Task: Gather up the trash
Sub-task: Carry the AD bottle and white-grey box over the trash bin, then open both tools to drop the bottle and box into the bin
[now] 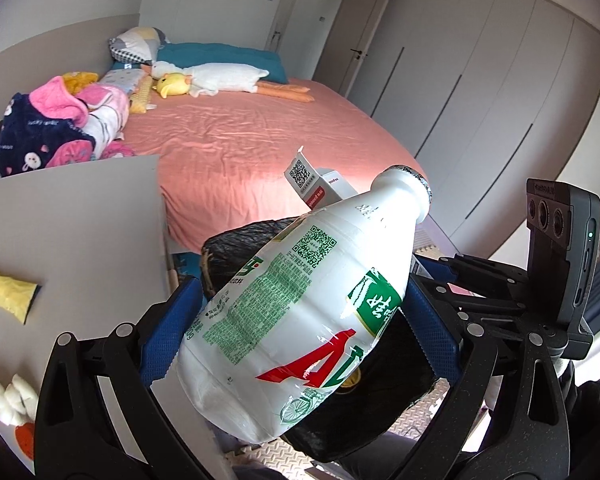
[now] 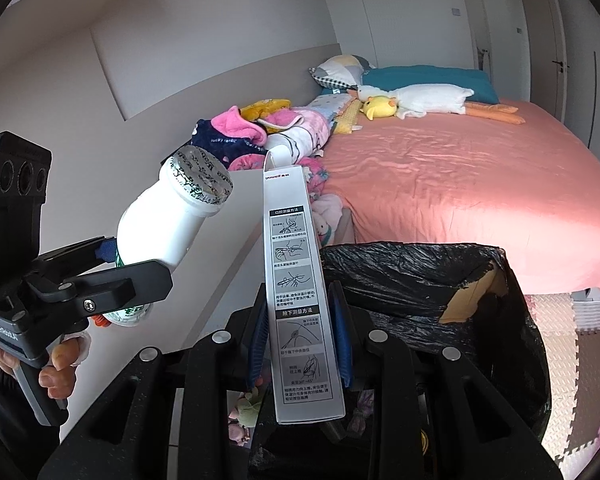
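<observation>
Left tongs (image 1: 300, 320) clamping one bottle (image 1: 296, 304), right tongs (image 2: 300, 340) clamping one carton (image 2: 296, 280), one bin (image 2: 440, 280)

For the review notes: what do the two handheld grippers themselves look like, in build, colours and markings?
Both are black plastic linkage frames with silver round pivot pins and blue textured fingers. The left gripper has a pistol-style handle with white lettering and a black camera block with three round lenses. The right gripper has a similar three-lens block with a small green light.

A white goose plush (image 2: 424, 96) and a yellow duck toy (image 2: 378, 107) lie on the pink-sheeted bed (image 2: 480, 184).
</observation>
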`<state>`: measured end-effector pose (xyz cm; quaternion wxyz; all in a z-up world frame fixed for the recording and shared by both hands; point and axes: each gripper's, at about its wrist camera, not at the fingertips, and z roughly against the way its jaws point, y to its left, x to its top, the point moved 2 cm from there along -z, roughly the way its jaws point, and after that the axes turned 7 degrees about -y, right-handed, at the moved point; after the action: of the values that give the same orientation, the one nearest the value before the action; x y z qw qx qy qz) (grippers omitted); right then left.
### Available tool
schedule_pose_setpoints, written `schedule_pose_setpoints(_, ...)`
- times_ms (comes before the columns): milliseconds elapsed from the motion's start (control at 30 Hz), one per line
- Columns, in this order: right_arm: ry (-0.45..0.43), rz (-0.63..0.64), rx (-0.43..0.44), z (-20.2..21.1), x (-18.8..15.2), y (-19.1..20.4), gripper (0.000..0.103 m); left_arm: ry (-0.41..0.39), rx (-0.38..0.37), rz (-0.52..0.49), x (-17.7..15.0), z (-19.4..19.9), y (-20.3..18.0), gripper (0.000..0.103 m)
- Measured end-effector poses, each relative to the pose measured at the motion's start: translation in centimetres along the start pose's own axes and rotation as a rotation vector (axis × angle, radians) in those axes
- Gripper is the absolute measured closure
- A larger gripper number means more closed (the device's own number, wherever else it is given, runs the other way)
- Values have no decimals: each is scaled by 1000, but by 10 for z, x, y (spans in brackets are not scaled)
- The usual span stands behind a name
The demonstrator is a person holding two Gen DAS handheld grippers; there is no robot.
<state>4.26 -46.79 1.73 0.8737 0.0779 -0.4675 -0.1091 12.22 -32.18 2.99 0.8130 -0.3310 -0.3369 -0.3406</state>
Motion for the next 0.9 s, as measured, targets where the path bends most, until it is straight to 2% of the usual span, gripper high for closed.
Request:
schedule_pose_setpoints(167, -10, -26, -44, 6, 0, -19, 72, 17, -47, -2, 5, -15, -11, 8)
schedule_pose_setpoints(200, -17, -39, -66, 7, 1, -24, 69, 21, -57, 1, 6, -18, -14, 7)
schedule_pose_setpoints(233, -28, -55, -102, 10, 1, -31, 63, 21, -54, 10, 8, -22, -15, 7)
schedule_pose_setpoints(267, -42, -68, -146, 13, 1, -38, 42, 20, -51, 29, 10, -26, -14, 6)
schedule_pose_setpoints(300, -68, -81, -188, 17, 1, -46, 30, 25, -55, 58, 14, -31, -12, 6)
schedule_pose_setpoints(433, -94, -103, -279, 26, 0, -68, 30, 47, -60, 166, 21, -45, -8, 6)
schedule_pose_setpoints(600, -93, -136, -292, 28, -2, -84, 30, 43, -46, 124, 20, -49, -20, 6)
schedule_pose_setpoints(900, -86, -113, -268, 24, -1, -72, 30, 51, -46, 135, 16, -46, -12, 6)
